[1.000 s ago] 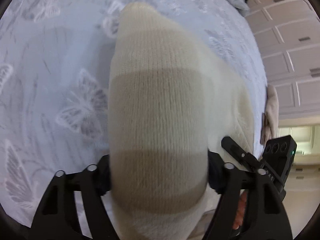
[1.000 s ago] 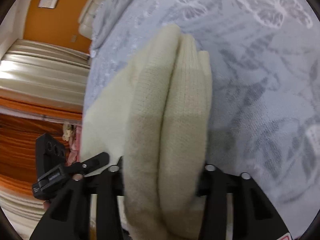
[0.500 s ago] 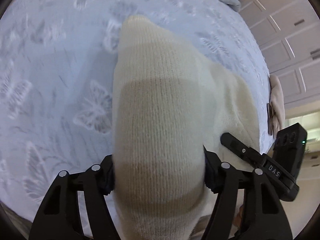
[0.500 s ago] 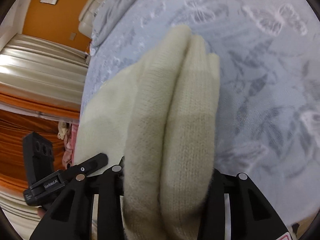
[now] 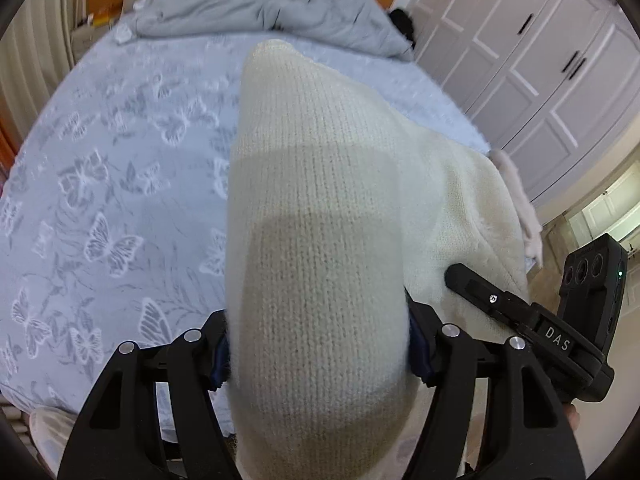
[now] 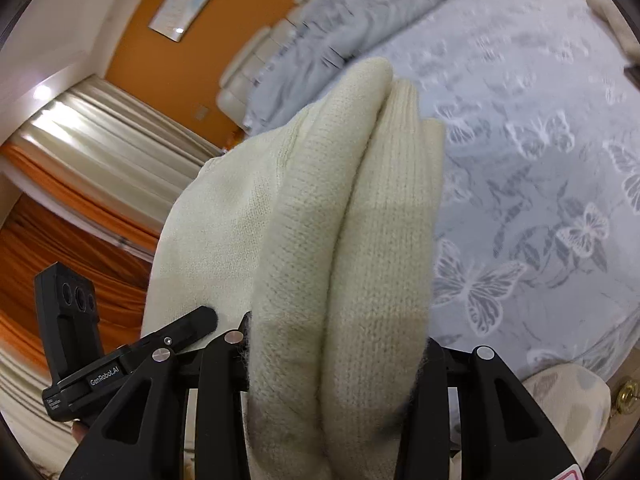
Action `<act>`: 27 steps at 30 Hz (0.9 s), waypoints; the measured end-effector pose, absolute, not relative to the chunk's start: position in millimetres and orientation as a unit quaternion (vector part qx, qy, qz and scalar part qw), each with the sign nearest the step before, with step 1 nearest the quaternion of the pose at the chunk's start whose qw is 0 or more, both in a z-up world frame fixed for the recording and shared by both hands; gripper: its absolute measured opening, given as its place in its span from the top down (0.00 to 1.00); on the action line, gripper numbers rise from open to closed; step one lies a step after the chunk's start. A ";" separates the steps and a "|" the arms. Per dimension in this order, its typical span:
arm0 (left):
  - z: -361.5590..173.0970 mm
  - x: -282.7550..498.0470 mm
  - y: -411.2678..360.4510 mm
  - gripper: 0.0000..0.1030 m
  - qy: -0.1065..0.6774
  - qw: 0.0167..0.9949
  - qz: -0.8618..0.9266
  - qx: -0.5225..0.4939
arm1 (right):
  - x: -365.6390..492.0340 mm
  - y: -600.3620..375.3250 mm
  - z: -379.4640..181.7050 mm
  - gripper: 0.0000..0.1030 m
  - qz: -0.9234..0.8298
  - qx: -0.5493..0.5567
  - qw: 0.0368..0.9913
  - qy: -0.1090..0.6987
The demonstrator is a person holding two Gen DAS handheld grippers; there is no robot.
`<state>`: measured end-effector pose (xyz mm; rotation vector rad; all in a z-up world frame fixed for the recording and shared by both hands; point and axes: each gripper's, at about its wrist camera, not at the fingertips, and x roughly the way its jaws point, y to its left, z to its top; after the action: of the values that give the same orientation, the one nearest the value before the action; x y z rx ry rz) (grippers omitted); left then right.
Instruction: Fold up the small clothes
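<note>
A cream knitted garment (image 5: 320,208) hangs bunched between both grippers, lifted above the bed. My left gripper (image 5: 318,344) is shut on one end of it; the cloth fills the space between the jaws and hides the fingertips. My right gripper (image 6: 336,344) is shut on the other end, where the cream garment (image 6: 340,216) shows as two thick folded rolls side by side. The right gripper's body also shows in the left wrist view (image 5: 532,320), and the left gripper's body in the right wrist view (image 6: 100,364).
The bed has a pale blue bedspread with butterfly pattern (image 5: 112,184), also in the right wrist view (image 6: 540,160). A rumpled grey duvet (image 5: 260,8) lies at the bed's head. White wardrobe doors (image 5: 540,60) stand on the right. Orange curtains (image 6: 60,240) hang on the left.
Both grippers have risen and tilted up with the garment; the views now reach the bed's head, the duvet and the walls. Both grips are unchanged.
</note>
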<state>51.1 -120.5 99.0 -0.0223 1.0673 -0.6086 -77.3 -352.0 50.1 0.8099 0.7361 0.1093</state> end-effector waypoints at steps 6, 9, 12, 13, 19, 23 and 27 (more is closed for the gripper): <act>146.2 22.1 -92.8 0.37 0.454 0.839 -0.298 -0.026 | -97.3 -323.6 101.5 0.64 0.073 0.352 0.880 0.309; 166.8 13.4 -79.3 0.37 0.430 0.851 -0.300 -0.031 | -102.5 -307.7 127.9 0.64 0.088 0.336 0.891 0.291; 188.4 8.8 -61.5 0.37 0.406 0.862 -0.300 -0.040 | -102.4 -293.9 148.0 0.64 0.102 0.318 0.901 0.276; 192.4 8.0 -57.3 0.37 0.401 0.865 -0.300 -0.042 | -102.4 -288.2 156.7 0.64 0.106 0.311 0.905 0.270; 236.5 4.8 -18.2 0.37 0.346 0.884 -0.308 -0.059 | -92.8 -254.3 211.2 0.64 0.146 0.262 0.927 0.227; 267.1 7.5 7.3 0.37 0.303 0.899 -0.309 -0.062 | -81.0 -232.4 242.0 0.64 0.173 0.242 0.934 0.200; 285.7 18.4 29.7 0.37 0.277 0.908 -0.308 -0.070 | -61.6 -214.3 258.3 0.64 0.187 0.234 0.936 0.187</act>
<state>18.4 29.7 285.7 -0.1441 0.5712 -0.6358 -61.6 -214.3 258.3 0.4775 0.3831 0.3829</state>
